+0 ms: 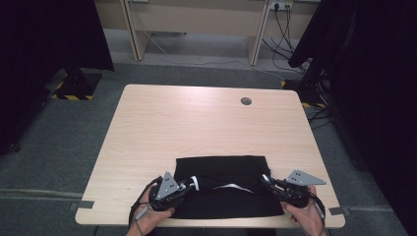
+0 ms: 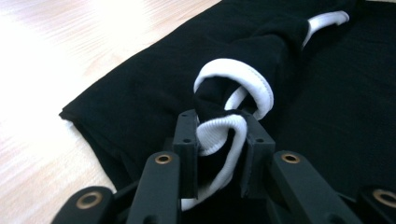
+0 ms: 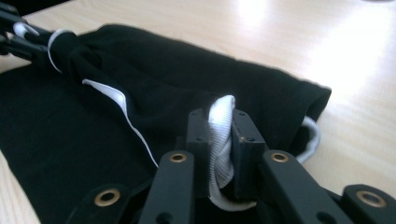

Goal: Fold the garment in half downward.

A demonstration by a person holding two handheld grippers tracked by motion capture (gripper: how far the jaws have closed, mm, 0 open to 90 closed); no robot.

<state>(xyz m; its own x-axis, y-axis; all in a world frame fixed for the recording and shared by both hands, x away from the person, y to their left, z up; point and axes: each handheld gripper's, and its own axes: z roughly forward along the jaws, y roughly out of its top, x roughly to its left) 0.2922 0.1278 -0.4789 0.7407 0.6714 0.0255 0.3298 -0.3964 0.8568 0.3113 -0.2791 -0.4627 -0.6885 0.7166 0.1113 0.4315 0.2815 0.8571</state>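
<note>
Near the front edge of the bench (image 1: 147,123) lies a black garment (image 1: 221,169) with white trim, already folded into a band. The left gripper (image 2: 218,140) has its fingers clamped on a bunched white-edged cuff at the left end, and the right gripper (image 3: 219,140) pinches the white ribbed hem at the right end. The fold looks partly done, with setting down and smoothing left.
</note>
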